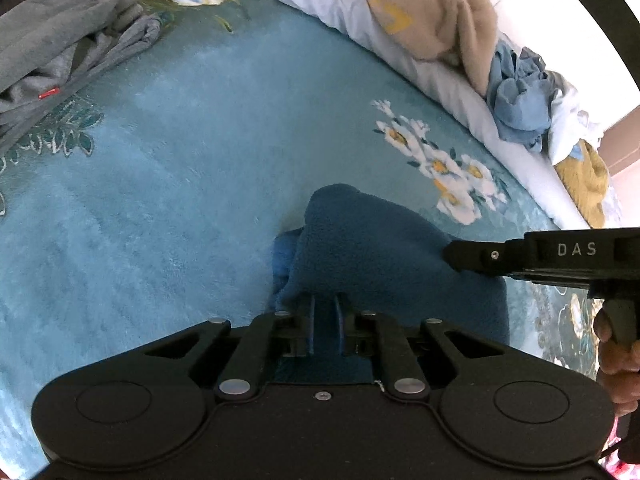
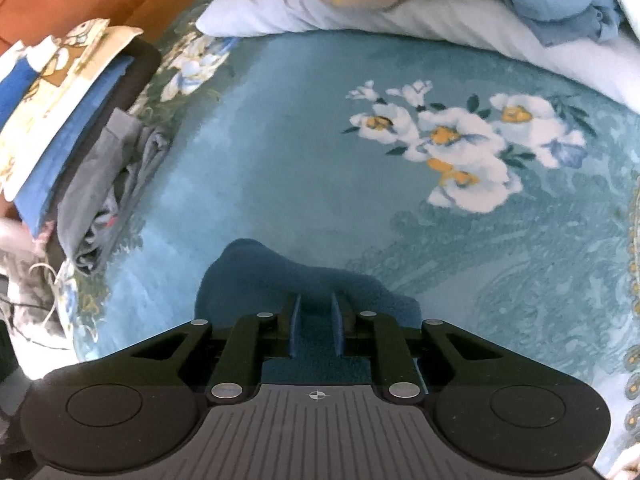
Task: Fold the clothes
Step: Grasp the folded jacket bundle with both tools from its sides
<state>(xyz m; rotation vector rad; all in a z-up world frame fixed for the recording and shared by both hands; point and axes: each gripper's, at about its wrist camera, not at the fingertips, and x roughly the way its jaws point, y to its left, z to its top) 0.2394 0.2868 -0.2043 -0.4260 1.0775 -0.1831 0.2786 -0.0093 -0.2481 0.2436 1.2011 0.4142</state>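
Note:
A dark blue fleece garment (image 1: 372, 256) hangs bunched over the teal floral blanket (image 1: 180, 168). My left gripper (image 1: 325, 300) is shut on its near edge, the cloth pinched between the blue pads. My right gripper (image 1: 450, 257) comes in from the right in the left wrist view and grips the same garment's side. In the right wrist view the right gripper (image 2: 316, 300) is shut on the dark blue fleece (image 2: 280, 276), which drapes forward over the blanket (image 2: 320, 184).
Folded grey clothes (image 1: 60, 44) lie at the far left, and also show in the right wrist view (image 2: 104, 184) beside a stacked blue and floral pile (image 2: 52, 120). A white duvet (image 1: 440, 80) at the back carries tan (image 1: 440, 24), light blue (image 1: 516, 96) and mustard (image 1: 584, 184) clothes.

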